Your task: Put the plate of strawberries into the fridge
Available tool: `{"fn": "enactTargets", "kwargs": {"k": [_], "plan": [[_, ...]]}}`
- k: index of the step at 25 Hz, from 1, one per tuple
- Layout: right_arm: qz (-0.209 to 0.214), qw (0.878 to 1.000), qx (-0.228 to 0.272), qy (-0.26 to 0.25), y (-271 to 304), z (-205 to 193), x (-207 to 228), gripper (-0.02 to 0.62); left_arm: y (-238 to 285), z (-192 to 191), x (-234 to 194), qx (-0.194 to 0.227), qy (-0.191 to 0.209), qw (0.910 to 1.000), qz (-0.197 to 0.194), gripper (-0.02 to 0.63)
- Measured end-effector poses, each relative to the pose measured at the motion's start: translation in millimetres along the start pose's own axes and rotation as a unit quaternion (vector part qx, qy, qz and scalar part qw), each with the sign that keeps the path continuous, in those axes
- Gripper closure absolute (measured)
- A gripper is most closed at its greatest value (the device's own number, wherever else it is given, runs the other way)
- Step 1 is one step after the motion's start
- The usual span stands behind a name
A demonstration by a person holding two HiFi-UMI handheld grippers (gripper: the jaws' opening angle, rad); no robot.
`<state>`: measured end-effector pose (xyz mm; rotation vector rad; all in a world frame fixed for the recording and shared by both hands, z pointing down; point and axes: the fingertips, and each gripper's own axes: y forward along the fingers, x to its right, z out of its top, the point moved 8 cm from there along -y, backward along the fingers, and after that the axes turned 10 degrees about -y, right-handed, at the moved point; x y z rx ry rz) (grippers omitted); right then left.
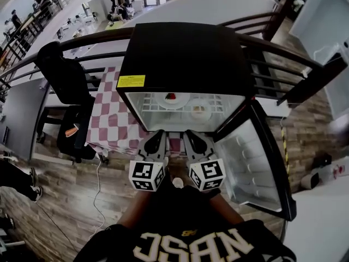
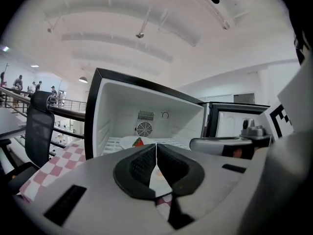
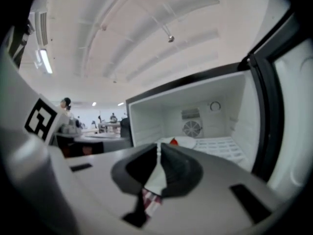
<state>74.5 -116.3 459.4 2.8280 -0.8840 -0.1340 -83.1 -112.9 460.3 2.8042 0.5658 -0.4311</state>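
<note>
Fridge (image 1: 180, 53) stands with its door (image 1: 256, 162) swung open. Plate (image 1: 173, 99) bearing a strawberry (image 2: 138, 142) sits inside the fridge on the wire shelf (image 1: 221, 103), left of centre. Left gripper (image 2: 156, 153) and right gripper (image 3: 159, 153) hover side by side just outside the fridge opening, each with jaws closed together, holding nothing
</note>
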Motion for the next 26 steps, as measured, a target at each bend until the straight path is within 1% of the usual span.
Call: {"fn": "enactTargets", "kwargs": {"k": [5,9,12,15,19,26], "plan": [[-0.006,1.0,-0.002,-0.003,-21.3,-6.0,-8.7,0.56,-20.8,-4.4,10.8,0.013,-0.003,0.9999,0.006,0.582],[-0.003,1.0,0.0,-0.008,-31.6,-7.6,-15.0,0.565,-31.3,-9.0,17.1,0.016,-0.005,0.9998,0.01,0.583],[-0.009,1.0,0.009,-0.02,-37.9,-7.3,-17.4,0.574,-37.1,-14.4,22.1,0.015,-0.006,0.9998,0.01,0.584],[-0.022,0.999,0.016,-0.029,-41.9,-6.0,-16.6,0.575,-38.3,-17.2,24.2,0.013,-0.003,0.9999,0.008,0.584],[-0.037,0.999,0.016,-0.024,-42.0,-5.5,-9.8,0.575,-37.3,-16.6,27.5,0.013,0.001,0.9999,0.003,0.584],[-0.038,0.999,0.01,-0.018,-28.6,-6.3,-7.5,0.575,-26.2,-12.8,16.9,0.012,-0.003,0.9999,-0.001,0.584]]}}
